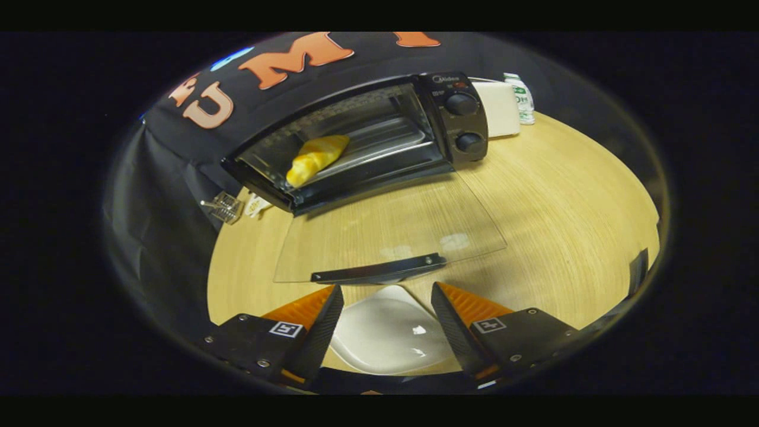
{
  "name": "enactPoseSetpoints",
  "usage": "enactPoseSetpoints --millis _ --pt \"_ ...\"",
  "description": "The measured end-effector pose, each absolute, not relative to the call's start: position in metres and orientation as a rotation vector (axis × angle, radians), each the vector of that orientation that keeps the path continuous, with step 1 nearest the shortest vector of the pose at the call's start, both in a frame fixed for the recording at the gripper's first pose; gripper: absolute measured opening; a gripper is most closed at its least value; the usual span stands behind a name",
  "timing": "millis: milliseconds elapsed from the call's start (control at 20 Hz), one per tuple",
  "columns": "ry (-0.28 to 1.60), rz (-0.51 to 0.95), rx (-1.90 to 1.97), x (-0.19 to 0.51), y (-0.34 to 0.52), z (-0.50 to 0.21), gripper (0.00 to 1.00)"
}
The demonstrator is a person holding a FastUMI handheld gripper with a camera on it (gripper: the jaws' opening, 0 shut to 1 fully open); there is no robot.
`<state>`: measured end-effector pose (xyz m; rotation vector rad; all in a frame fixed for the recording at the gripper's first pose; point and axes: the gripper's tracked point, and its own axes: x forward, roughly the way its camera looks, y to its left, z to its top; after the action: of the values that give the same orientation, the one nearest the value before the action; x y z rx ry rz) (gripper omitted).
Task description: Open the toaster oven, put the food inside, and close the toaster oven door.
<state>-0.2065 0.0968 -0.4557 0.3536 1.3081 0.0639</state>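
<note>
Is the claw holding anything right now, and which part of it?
No, nothing. The claw is open, its fingers apart above the white plate, just short of the oven door's handle. The bread lies inside the oven.

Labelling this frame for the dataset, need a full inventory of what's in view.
toaster oven: 1, black, back of the table, door open.
oven door: 1, clear glass with black handle, folded down flat, just ahead of the fingers.
croissant: 1, yellow, inside the oven on the rack.
plate: 1, white, bare, between the fingers.
table: 1, light wood.
box: 1, cream, right of the oven.
bottle: 1, white with green label, beside the box.
small clear item: 1, left of the oven, too small to identify.
gripper: 1, black with orange fingers, open, holding nothing.
</note>
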Motion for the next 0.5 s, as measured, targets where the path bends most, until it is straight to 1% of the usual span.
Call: enactPoseSetpoints --millis 250,500 --pt "1.384 0.114 0.275 -0.205 0.104 -0.476 0.89" --pt "1.43 0.129 0.271 -0.201 0.112 -0.485 0.88"
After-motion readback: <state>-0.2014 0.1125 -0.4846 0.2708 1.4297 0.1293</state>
